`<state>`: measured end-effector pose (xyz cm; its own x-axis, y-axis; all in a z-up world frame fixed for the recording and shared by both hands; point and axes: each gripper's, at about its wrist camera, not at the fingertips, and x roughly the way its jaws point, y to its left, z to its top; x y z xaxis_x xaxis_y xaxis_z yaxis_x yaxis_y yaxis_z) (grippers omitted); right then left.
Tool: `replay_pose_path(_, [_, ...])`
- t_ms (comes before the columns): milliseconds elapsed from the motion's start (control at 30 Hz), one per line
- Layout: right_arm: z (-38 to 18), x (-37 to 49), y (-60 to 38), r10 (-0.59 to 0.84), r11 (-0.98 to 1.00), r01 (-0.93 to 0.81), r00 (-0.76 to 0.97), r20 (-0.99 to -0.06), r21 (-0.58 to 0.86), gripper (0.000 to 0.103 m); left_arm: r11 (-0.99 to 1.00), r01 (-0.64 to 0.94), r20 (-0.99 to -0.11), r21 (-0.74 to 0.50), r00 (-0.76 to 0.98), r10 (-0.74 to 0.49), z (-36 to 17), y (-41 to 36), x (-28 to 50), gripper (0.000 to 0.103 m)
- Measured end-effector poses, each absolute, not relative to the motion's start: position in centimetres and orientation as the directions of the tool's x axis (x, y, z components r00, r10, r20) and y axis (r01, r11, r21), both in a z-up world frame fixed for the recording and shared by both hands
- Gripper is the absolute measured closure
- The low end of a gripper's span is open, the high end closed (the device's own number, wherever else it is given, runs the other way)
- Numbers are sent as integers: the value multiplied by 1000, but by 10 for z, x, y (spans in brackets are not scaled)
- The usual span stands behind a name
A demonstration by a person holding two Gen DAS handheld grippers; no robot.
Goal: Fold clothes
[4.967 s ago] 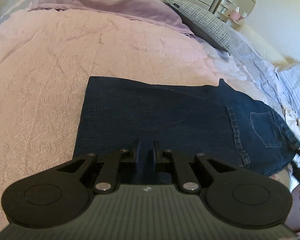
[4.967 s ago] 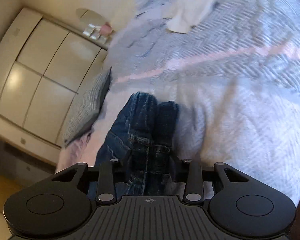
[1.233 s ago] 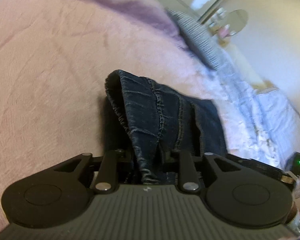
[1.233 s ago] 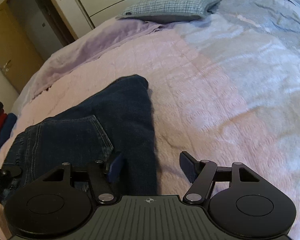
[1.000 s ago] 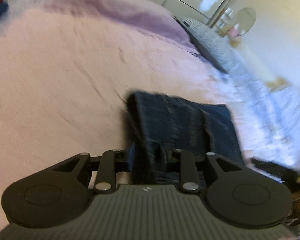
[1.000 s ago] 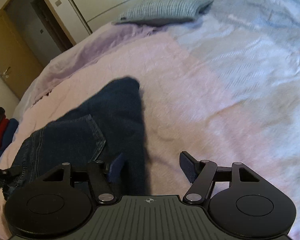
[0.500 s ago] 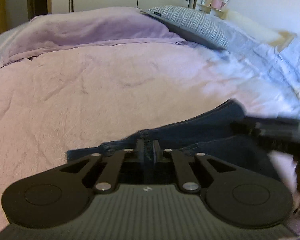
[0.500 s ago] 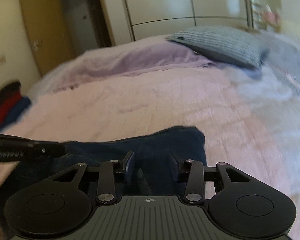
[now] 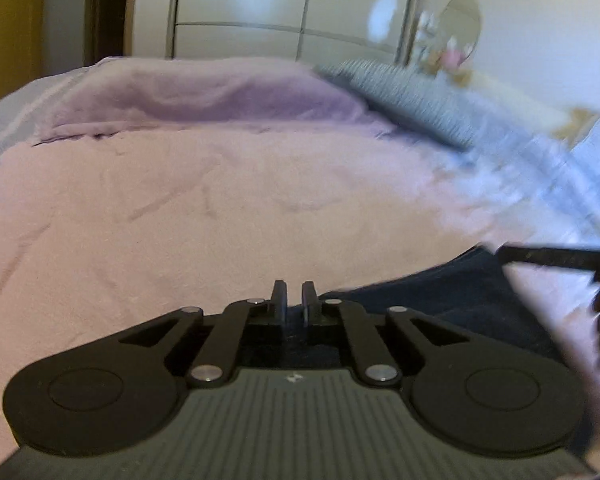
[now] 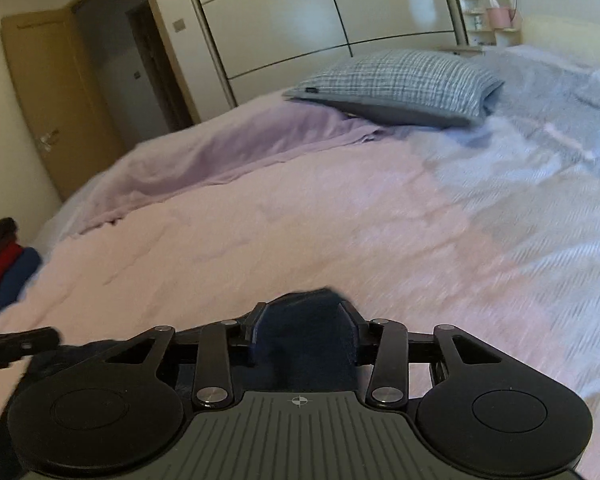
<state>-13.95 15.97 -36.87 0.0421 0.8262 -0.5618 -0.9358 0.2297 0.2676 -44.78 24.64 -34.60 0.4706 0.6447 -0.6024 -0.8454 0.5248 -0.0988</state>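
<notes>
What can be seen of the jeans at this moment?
The jeans are dark blue denim, lying low on the pink bedspread at the near edge of both views, mostly hidden behind the grippers. A bunched fold sits between the right gripper's fingers. The left gripper has its fingers nearly together at the cloth's edge; whether they pinch it cannot be told.

Jeans [image 10: 304,344] dark matt denim; bedspread [image 9: 220,216] pink textured cloth; wardrobe [image 10: 340,12] glossy.

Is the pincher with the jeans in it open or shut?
Shut on the jeans. The right gripper has dark denim filling the gap between its fingers, which press it from both sides.
</notes>
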Motion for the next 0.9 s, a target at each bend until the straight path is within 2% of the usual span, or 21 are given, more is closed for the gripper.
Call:
replay_pose_path(133, [-391,-141,183,758,255,-947,70,-649,196,62,501,-854,-600,-137,474,644,-368,254,-455,90])
replay_pose_path(267, [-394,-141,181,752,263,-945,75,-655,194,62,497,-852,-595,-165,488,639,-370,256,-460,89])
replay_pose_path(633, [-388,-131,179,746,300,-929,86,-661,218,62,492,-858,-598,-146,473,647,-368,254,-455,88])
replay_pose_path(700, [-385,-127,176,745,313,-922,88,-662,230,62,477,-865,-594,-156,468,655,-354,248,-460,92])
replay_pose_path(733, [-383,-125,175,744,320,-918,89,-662,235,62,468,-867,-589,-169,470,658,-345,243,-463,98])
replay_pose_path(900, [-348,-136,129,825,262,-909,37,-564,323,63,552,-799,-553,-238,579,599,-308,211,-455,98])
